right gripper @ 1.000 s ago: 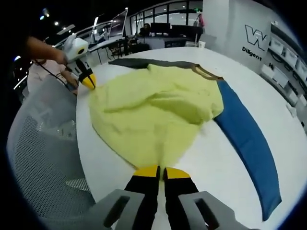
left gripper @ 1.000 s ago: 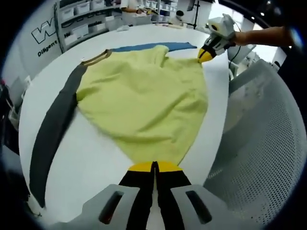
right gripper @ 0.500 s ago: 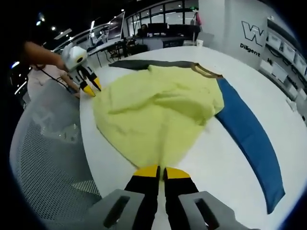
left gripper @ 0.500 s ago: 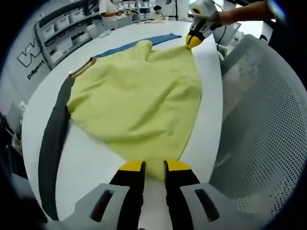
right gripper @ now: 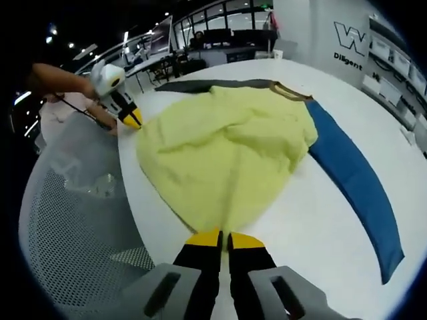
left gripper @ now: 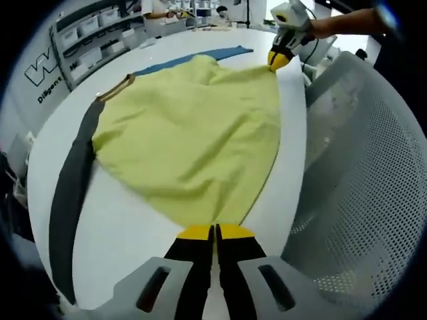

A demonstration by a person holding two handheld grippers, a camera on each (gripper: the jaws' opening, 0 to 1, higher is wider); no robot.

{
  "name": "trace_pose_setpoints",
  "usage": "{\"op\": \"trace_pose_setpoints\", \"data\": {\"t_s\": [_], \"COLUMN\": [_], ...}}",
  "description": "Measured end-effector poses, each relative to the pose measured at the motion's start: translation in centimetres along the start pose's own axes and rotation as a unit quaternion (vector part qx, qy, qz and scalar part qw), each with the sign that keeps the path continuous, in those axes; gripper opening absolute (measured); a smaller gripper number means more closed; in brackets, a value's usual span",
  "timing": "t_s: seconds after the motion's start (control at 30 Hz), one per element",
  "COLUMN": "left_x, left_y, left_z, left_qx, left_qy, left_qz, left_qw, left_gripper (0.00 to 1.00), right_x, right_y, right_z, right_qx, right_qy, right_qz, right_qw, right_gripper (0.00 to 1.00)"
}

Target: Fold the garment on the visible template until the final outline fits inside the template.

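A long-sleeved top with a yellow body (left gripper: 193, 127) lies spread on the white table (left gripper: 127, 220). Its dark grey sleeve (left gripper: 70, 193) runs along the left, its blue sleeve (left gripper: 193, 59) along the far edge. My left gripper (left gripper: 215, 231) is shut on the near hem corner. My right gripper (left gripper: 280, 60), held by a hand, pinches the far hem corner. In the right gripper view the yellow body (right gripper: 227, 147) spreads ahead, with the blue sleeve (right gripper: 353, 180) at right and the grey sleeve (right gripper: 200, 85) at the far side. The right gripper (right gripper: 223, 235) is shut on the hem; the left gripper (right gripper: 132, 121) is at the left corner.
A grey mesh chair (left gripper: 360, 180) stands close against the table edge by the hem, also seen as the mesh chair (right gripper: 73, 227). Shelves with white bins (left gripper: 93, 27) line the far wall. Bare table (right gripper: 313, 247) lies beside the blue sleeve.
The left gripper's jaws stood apart half a second ago and have closed on the hem again. The right gripper has kept its hold. The hem now looks pulled straighter between them.
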State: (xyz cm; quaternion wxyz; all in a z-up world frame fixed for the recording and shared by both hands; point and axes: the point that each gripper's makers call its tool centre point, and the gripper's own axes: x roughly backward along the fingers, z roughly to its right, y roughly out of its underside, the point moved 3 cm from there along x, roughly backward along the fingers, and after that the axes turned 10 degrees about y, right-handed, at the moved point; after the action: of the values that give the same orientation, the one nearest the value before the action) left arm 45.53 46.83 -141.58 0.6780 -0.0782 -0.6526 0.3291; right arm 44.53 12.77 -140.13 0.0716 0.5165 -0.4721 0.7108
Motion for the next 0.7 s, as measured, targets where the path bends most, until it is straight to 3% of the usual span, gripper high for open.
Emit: {"op": "trace_pose_setpoints", "data": {"t_s": [0.17, 0.7], "left_x": [0.4, 0.4], "left_y": [0.3, 1.1], "left_z": [0.4, 1.5], "left_qx": [0.031, 0.037], "left_qy": [0.011, 0.029], "left_qz": [-0.002, -0.029], "left_qw": [0.9995, 0.9985], "left_gripper": [0.0, 0.01], "right_x": [0.1, 0.1], "right_y": [1.0, 2.7], "right_z": [-0.7, -2.4], "right_qx": [0.0, -0.003], "right_qy": [-0.009, -0.017], "right_qz": [-0.014, -0.061], "right_qw": [0.9999, 0.998], "right_gripper": [0.0, 0.0]}}
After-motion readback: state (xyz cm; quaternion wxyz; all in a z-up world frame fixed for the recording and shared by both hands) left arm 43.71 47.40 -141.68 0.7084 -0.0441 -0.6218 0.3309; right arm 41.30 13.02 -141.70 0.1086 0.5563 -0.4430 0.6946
